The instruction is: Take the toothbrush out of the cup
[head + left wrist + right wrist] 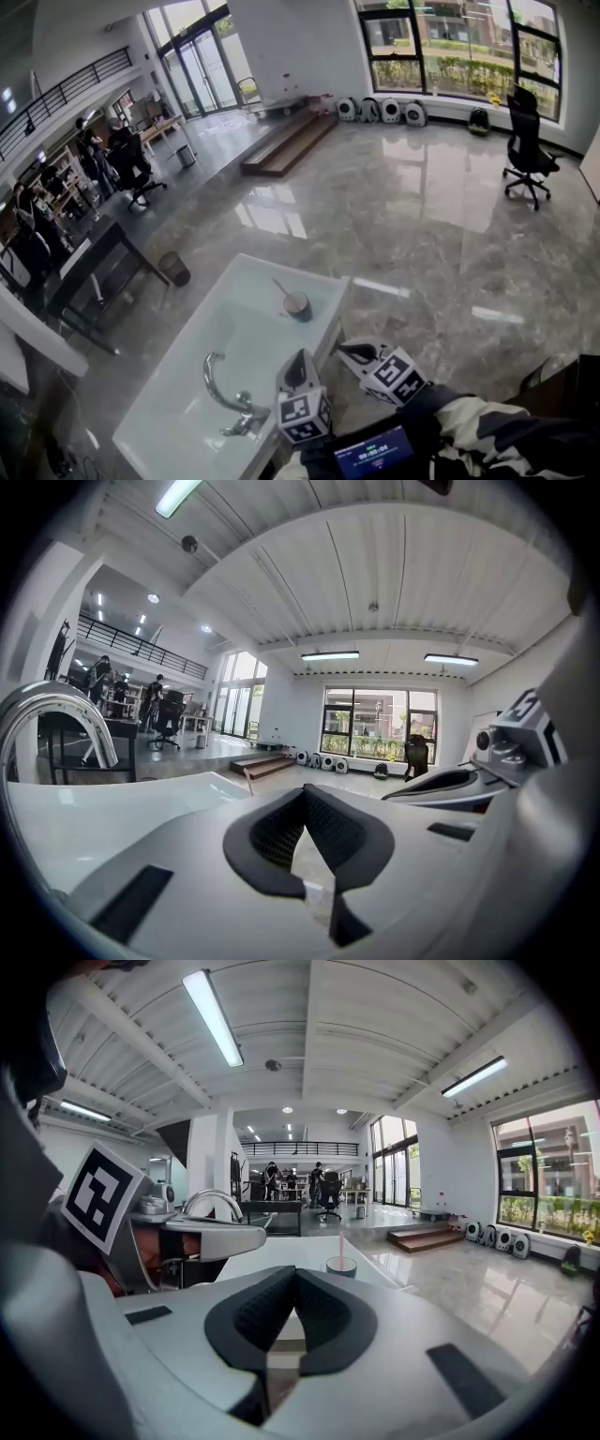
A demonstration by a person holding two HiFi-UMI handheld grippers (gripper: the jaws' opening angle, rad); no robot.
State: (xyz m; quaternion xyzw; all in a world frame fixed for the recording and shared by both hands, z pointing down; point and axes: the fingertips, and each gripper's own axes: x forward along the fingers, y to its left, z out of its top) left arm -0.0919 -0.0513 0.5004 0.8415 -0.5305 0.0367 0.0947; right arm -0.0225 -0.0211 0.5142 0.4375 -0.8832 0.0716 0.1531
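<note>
A dark cup (298, 305) with a toothbrush (280, 286) leaning out of it stands at the far end of a white basin (234, 323). Both grippers hover at the basin's near right edge, short of the cup and apart from it. In the head view my left gripper (302, 357) points over the basin, and my right gripper (346, 350) sits beside it over the rim. The right gripper view has the cup (340, 1267) and the pink toothbrush (340, 1249) straight ahead beyond shut, empty jaws. In the left gripper view the jaws are shut and empty too, and only the toothbrush handle (247, 780) shows.
A chrome faucet (227, 392) rises at the basin's near left end. Marble floor spreads to the right. A dark desk (94, 272) and a small bin (174, 268) stand left of the basin, wooden steps (286, 145) further back and an office chair (527, 150) by the windows.
</note>
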